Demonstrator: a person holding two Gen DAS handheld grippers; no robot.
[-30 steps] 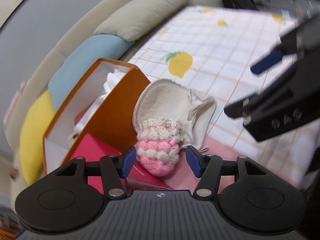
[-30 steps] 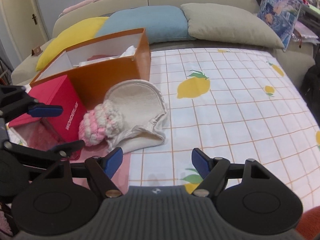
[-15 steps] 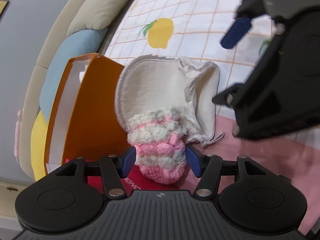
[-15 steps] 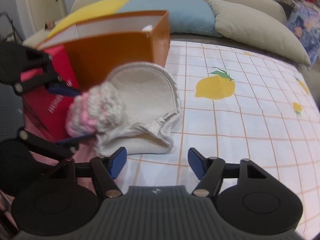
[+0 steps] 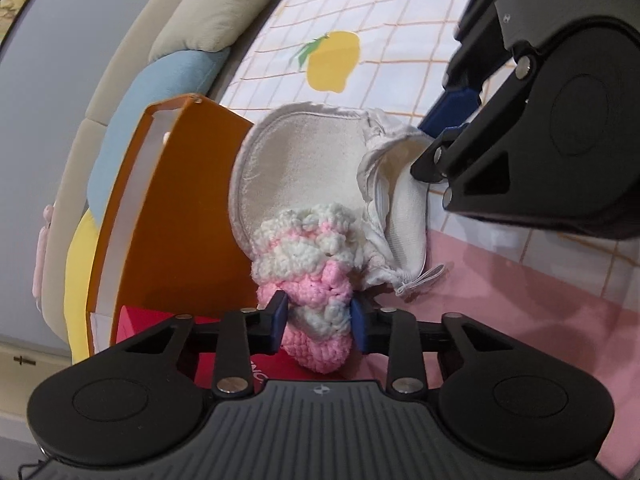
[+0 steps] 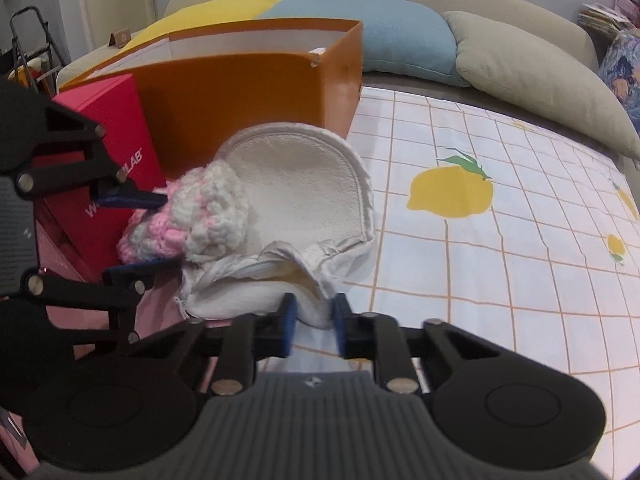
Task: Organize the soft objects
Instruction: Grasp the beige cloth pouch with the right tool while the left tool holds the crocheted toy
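Note:
A pink and white crocheted piece (image 5: 312, 280) lies half inside a cream zip pouch (image 5: 308, 164) on the lemon-print cloth, beside an orange box (image 5: 180, 216). My left gripper (image 5: 318, 326) is shut on the crocheted piece's pink end. In the right wrist view, the crocheted piece (image 6: 192, 216) sticks out of the pouch (image 6: 304, 196) to the left. My right gripper (image 6: 314, 322) is shut on the pouch's open lower lip. The left gripper (image 6: 134, 232) shows there at the left edge.
A red box (image 6: 116, 148) stands left of the orange box (image 6: 240, 100). A pink mat (image 5: 520, 320) lies under the pouch's near side. A sofa with yellow, blue (image 6: 380, 28) and beige cushions runs along the far edge of the cloth (image 6: 520, 240).
Both grippers were open a second ago. The left one closed in and shut on the crocheted piece. The right one moved forward and shut on the pouch's lip.

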